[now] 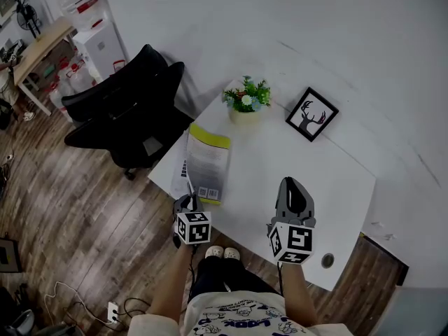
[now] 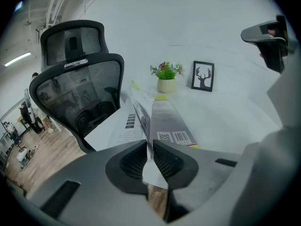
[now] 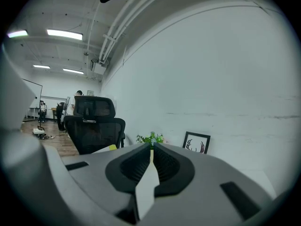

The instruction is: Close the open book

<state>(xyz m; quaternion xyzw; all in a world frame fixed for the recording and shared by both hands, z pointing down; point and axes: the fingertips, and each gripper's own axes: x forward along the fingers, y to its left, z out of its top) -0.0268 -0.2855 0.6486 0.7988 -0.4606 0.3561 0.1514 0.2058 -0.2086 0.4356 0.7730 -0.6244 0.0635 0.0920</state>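
Note:
The book (image 1: 208,161) lies on the left part of the white table (image 1: 336,180), its grey and yellow cover with barcodes facing up and a white page (image 1: 179,172) spread to the left. One thin leaf (image 2: 140,114) stands up on edge between them. My left gripper (image 1: 187,201) is at the book's near corner and is shut on that leaf's near edge; in the left gripper view the jaws (image 2: 150,147) pinch it. My right gripper (image 1: 294,189) hovers over the table to the right of the book, shut and holding nothing, apart from the book.
A potted plant (image 1: 246,98) and a framed deer picture (image 1: 311,114) stand at the table's far side by the wall. A black office chair (image 1: 129,110) sits off the table's left edge, close to the book. A cable hole (image 1: 327,260) is near the front right.

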